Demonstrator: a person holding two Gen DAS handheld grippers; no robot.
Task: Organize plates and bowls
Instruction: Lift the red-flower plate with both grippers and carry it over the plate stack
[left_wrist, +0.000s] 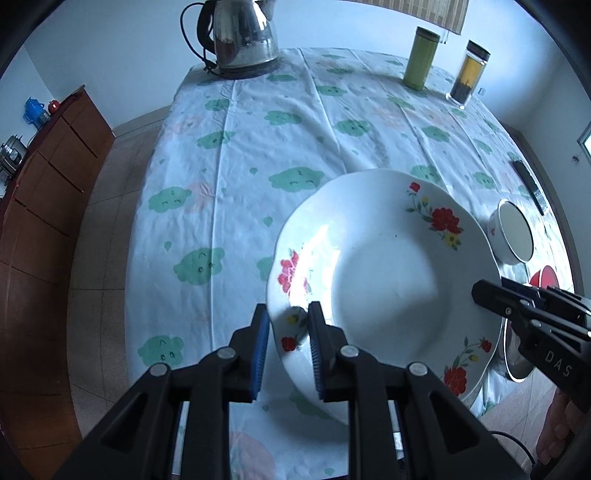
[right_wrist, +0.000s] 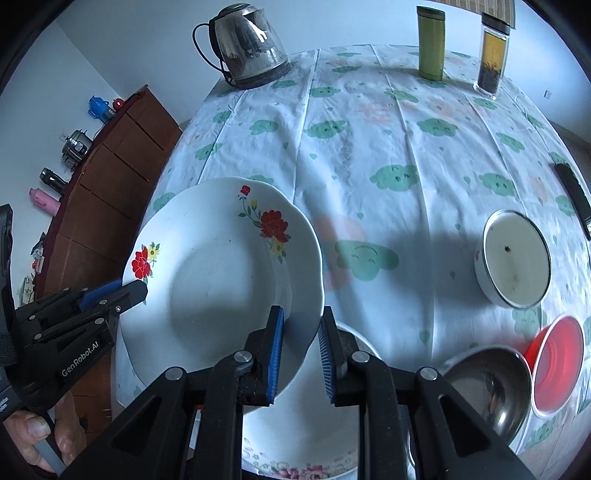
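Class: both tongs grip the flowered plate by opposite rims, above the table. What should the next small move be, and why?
Probably carry the flowered plate a little further toward the second plate beneath the right tongs, keeping it level. The left tongs and right tongs each pinch a rim edge, so both hands should move together or the plate may twist loose.

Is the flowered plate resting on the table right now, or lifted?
Lifted. The flowered plate is tilted, gripped at opposite rims by the left gripper and right gripper, with its shadow on the tablecloth.

Cloud-print table (right_wrist: 369, 147): kettle (right_wrist: 251, 51), bowls (right_wrist: 517, 258).
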